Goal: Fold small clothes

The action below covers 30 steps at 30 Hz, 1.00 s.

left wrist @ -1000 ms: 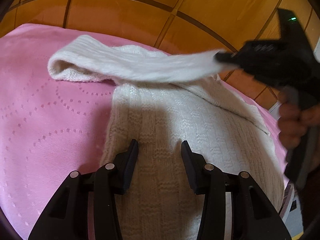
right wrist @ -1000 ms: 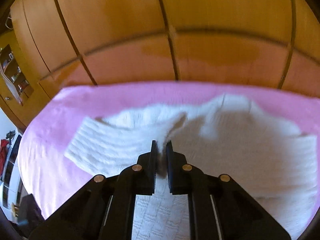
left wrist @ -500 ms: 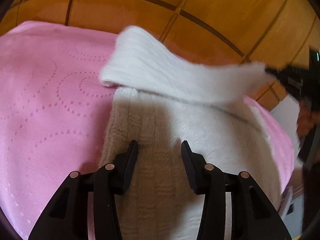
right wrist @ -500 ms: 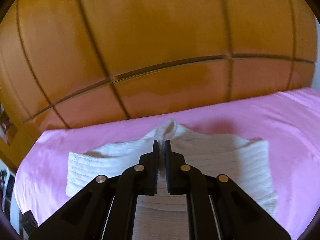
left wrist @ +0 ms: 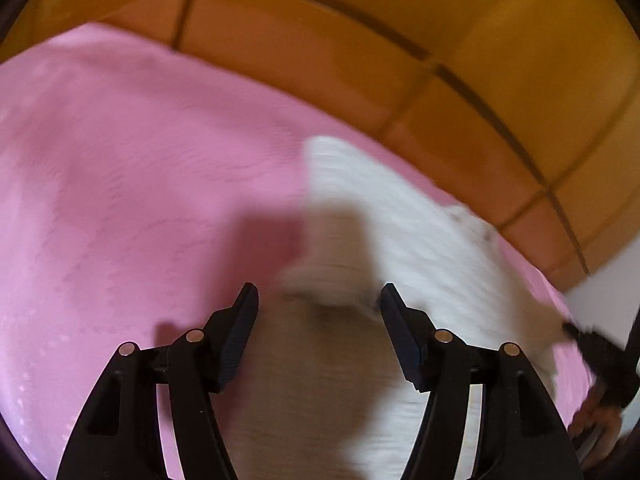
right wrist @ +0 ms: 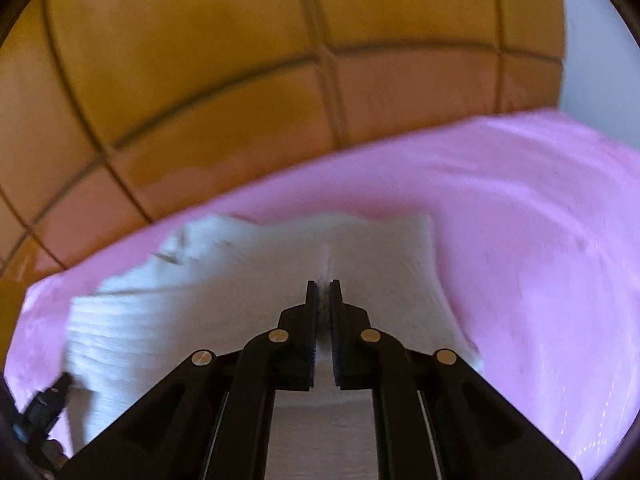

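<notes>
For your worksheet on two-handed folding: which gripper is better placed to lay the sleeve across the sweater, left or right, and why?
Right. The right gripper is shut on the white sweater, already pinching its knit. The left gripper stands open above the fabric, gripping nothing.

The sweater lies on the bed cover, filling the lower middle and right of the left wrist view, with the cover spreading to its left. Behind the bed, across the top of the frame, stands the wooden panelling. The left gripper sits low in the frame over the sweater. In the right wrist view the right gripper sits at lower centre over the sweater, bed cover to the right, panelling above.
</notes>
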Each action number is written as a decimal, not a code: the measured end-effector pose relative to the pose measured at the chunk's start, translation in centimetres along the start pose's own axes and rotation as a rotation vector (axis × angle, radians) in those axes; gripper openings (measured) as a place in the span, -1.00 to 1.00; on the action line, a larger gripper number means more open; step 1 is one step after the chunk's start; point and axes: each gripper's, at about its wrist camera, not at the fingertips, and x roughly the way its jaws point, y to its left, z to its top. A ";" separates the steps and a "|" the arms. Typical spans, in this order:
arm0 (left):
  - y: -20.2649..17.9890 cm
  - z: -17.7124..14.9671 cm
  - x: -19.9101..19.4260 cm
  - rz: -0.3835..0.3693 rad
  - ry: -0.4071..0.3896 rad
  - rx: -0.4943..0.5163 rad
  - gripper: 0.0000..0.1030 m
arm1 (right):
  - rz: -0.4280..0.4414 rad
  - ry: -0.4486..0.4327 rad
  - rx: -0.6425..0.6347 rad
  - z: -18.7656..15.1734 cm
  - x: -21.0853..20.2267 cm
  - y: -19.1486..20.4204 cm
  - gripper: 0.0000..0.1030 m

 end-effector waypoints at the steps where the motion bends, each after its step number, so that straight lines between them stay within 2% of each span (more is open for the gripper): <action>1: 1.0 -0.1 0.0 -0.029 0.009 -0.022 0.21 | -0.008 0.027 0.023 -0.6 0.9 -0.9 -0.90; 3: 1.6 -0.1 -0.3 -0.028 0.005 -0.009 0.21 | -0.008 0.062 0.055 -1.6 2.1 -2.0 -0.90; 6: 1.7 0.0 -1.3 -0.010 0.014 0.013 0.21 | -0.002 0.056 0.065 -2.2 2.6 -2.6 -0.90; 11: 3.1 0.8 -3.3 -0.067 0.009 -0.032 0.21 | 0.006 0.047 0.059 -2.0 2.2 -2.8 -0.84; 12: 3.0 1.4 -3.6 -0.082 0.001 -0.037 0.21 | 0.017 0.043 0.063 -1.9 1.9 -3.0 -0.71; 13: 3.0 1.9 -3.7 -0.089 -0.004 -0.040 0.21 | 0.035 0.037 0.076 -1.8 1.5 -3.2 -0.37; 16: 3.3 3.9 -3.1 -0.117 0.009 -0.045 0.21 | 0.068 0.014 0.081 -1.6 0.5 -3.0 -0.21; 17: 3.3 4.5 -2.5 -0.125 0.024 -0.053 0.21 | 0.084 0.020 0.081 -1.6 0.4 -2.9 -0.13; 18: 3.3 5.0 -2.0 -0.124 0.032 -0.062 0.21 | 0.104 0.032 0.085 -1.6 0.6 -2.8 0.05; 19: 3.2 5.6 -1.2 -0.128 0.042 -0.065 0.21 | 0.113 0.043 0.088 -1.7 0.7 -2.8 0.06; 21: 3.1 6.3 0.1 -0.138 0.068 -0.073 0.21 | 0.118 0.052 0.079 -1.8 1.0 -2.6 0.04; 23: 2.7 6.9 1.8 -0.151 0.104 -0.082 0.21 | 0.120 0.065 0.075 -1.7 1.3 -2.5 -0.08; 27: 1.7 7.5 4.6 -0.160 0.145 -0.080 0.21 | 0.111 0.089 0.047 -1.4 2.4 -1.8 -0.50; 28: 1.4 7.4 5.0 -0.162 0.151 -0.076 0.00 | 0.103 0.091 0.030 -1.3 2.6 -1.5 -0.78; 30: 0.2 7.4 5.5 -0.188 0.159 -0.027 -0.71 | 0.093 0.083 0.005 -1.1 2.3 -1.1 -0.84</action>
